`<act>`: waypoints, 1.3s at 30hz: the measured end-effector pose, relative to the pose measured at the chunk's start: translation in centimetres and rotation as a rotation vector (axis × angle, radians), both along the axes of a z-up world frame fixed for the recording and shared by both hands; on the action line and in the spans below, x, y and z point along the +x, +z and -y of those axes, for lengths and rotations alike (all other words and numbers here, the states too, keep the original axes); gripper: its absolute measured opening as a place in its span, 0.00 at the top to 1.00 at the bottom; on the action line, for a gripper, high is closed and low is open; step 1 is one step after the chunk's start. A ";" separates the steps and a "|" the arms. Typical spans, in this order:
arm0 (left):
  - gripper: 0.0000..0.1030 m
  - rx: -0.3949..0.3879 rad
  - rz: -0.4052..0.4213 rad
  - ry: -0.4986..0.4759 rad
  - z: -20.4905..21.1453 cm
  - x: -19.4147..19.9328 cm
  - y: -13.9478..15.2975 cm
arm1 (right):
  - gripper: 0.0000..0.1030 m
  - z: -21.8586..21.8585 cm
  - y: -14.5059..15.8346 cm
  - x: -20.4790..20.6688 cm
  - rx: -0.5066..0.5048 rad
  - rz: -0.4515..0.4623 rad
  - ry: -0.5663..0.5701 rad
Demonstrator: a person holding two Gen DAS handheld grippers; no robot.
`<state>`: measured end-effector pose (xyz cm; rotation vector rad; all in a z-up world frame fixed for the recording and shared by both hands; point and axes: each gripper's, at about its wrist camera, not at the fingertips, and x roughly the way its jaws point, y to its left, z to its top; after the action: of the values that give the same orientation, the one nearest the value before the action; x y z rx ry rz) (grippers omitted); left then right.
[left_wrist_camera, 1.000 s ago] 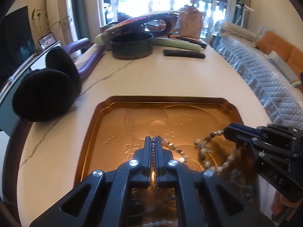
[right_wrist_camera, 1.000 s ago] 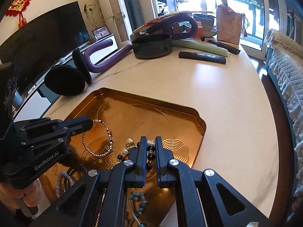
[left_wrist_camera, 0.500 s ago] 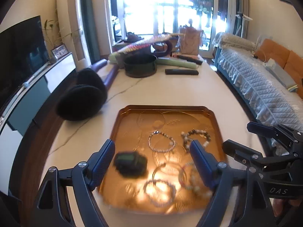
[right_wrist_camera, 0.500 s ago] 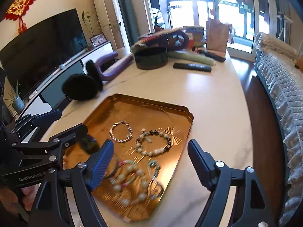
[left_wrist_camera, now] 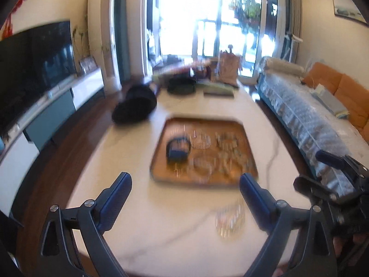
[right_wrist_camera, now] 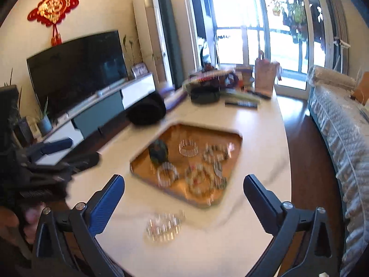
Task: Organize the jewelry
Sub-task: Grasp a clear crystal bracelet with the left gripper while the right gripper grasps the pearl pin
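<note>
Two hand-held grippers hang over a pale marble table [left_wrist_camera: 143, 226] with a copper-coloured tray [left_wrist_camera: 161, 159] as the scene's anchor. To the tray's left and farther back lies a round black cushion-like object [left_wrist_camera: 135, 109] (its outline smeared by motion). On the tray's left part sits a dark band-shaped piece [left_wrist_camera: 178, 149]; just right of it lies a silver-toned bracelet [left_wrist_camera: 201, 140], then a cluster of beaded bracelets [left_wrist_camera: 228, 149] spread toward the tray's right rim, individual beads too blurred to tell apart. One clear beaded bracelet [left_wrist_camera: 229, 221] lies off the tray, on the bare table just in front of its near edge. The left gripper [left_wrist_camera: 185, 196] stands short of that edge, its jaws having just been opening and now spread wide, nothing between them. The right gripper [right_wrist_camera: 184, 198] is likewise nearer than the tray, jaws just opened to their widest and empty; the clear bracelet rests on the table below them, untouched. Beyond the tray's far side sit a dark round pot [right_wrist_camera: 204, 94] and a black remote [right_wrist_camera: 241, 103].
</note>
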<state>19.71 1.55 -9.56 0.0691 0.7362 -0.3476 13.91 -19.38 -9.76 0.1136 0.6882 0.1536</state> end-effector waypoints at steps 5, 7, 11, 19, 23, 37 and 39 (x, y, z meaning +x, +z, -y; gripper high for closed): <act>0.11 -0.049 -0.124 -0.008 -1.7 -0.3 -4.5 | 0.01 0.6 -3.1 0.3 0.047 -0.103 0.044; 0.25 -0.041 -0.134 0.003 -1.2 0.3 -5.6 | 0.04 0.1 -4.0 0.4 0.033 -0.102 0.085; 0.75 0.020 -0.187 -0.075 1.8 1.7 -8.0 | 0.73 -0.3 -7.3 1.6 0.104 -0.208 0.143; 0.75 0.018 -0.322 -0.201 4.9 3.3 -10.7 | 0.78 -0.6 -10.6 5.0 0.140 -0.300 0.154; 0.75 0.083 -0.307 -0.202 5.8 3.9 -12.0 | 0.78 -1.1 -11.6 6.7 0.117 -0.319 0.167; 0.82 0.146 -0.267 -0.258 7.2 2.3 -12.4 | 0.95 0.4 -10.0 7.0 0.142 -0.234 0.120; 0.89 0.163 -0.264 -0.251 7.0 2.4 -12.5 | 0.95 1.1 -9.7 6.5 0.154 -0.227 0.110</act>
<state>22.12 -5.50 -22.03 0.2755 1.0200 -0.5419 20.43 -20.45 -19.42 0.2432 0.9089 0.3031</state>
